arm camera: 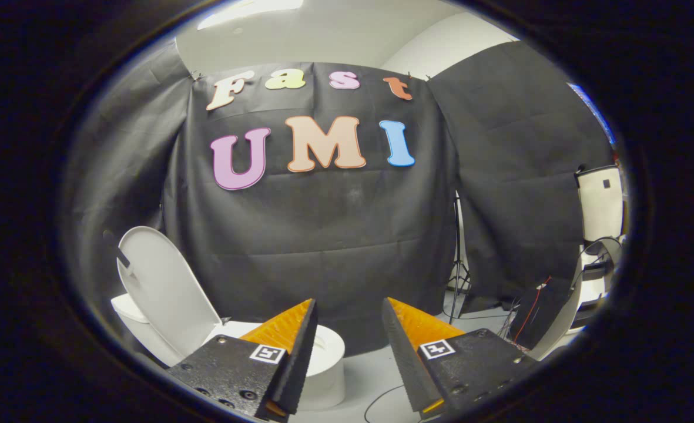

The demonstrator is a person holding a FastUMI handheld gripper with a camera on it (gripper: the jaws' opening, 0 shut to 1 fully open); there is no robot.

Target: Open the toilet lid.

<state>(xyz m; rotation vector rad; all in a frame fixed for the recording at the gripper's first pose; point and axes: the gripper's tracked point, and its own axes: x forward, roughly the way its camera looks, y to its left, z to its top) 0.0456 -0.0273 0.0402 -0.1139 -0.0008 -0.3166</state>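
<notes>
Already upright, the toilet lid [161,291] — gripper [348,308] spread open, holding nothing.

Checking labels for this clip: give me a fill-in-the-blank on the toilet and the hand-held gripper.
1. The toilet lid stands ____, leaning back from the bowl.
2. The fingers of the hand-held gripper are ____, with nothing between them.
3. The toilet sits ahead of the fingers, behind the ____ one.

Missing words: raised; open; left
</notes>
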